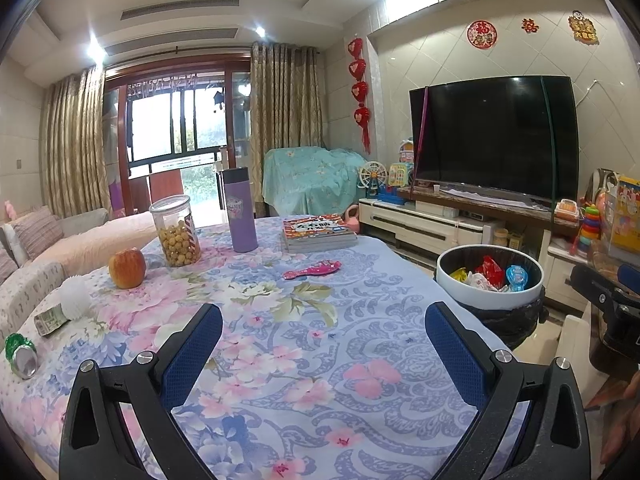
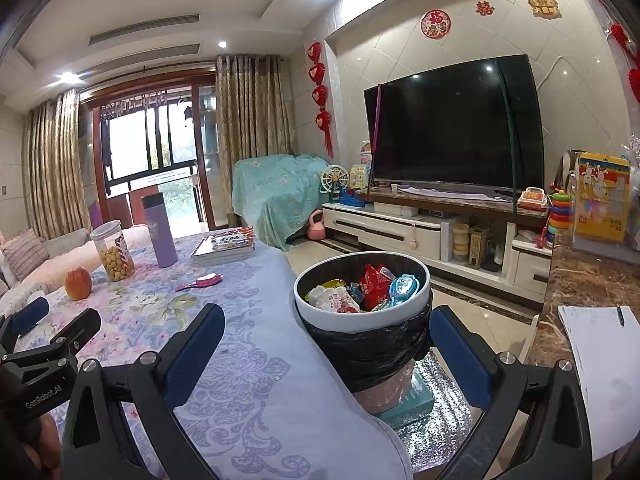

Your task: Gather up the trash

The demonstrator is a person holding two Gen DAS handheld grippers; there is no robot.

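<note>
Left gripper (image 1: pixel 323 322): wide open, empty, hovering over the floral table (image 1: pixel 304 360). Right gripper (image 2: pixel 326 326): likewise spread wide, holding nothing, poised at the table's edge facing the bin (image 2: pixel 362 312).

Bin: white rim, black liner, just beside the table's right edge, perched on a box on the floor. Already holds wrappers — red, yellow, white, a blue round one. Fairly full.

Trash left, as I judge it: crushed green can (image 1: pixel 21 356) lying on its side at the table's far left edge; a small crumpled packet (image 1: pixel 50 320) near it, touching a white spiky ball (image 1: pixel 75 298).

Risks I see:
- Can sits close to the edge; a clumsy nudge from my left fingers could roll it off.
- Dented can may slip from a shallow pinch.
- Packet is flat and thin; closing on it may snag the cloth.
- Apple (image 1: pixel 127 268), snack jar (image 1: pixel 176 232), purple flask (image 1: pixel 240 210), pink brush (image 1: pixel 313 270), books (image 1: pixel 318 232) are not trash; I must not grab them.
- Overfull bin on its perch could tip if bumped.
</note>
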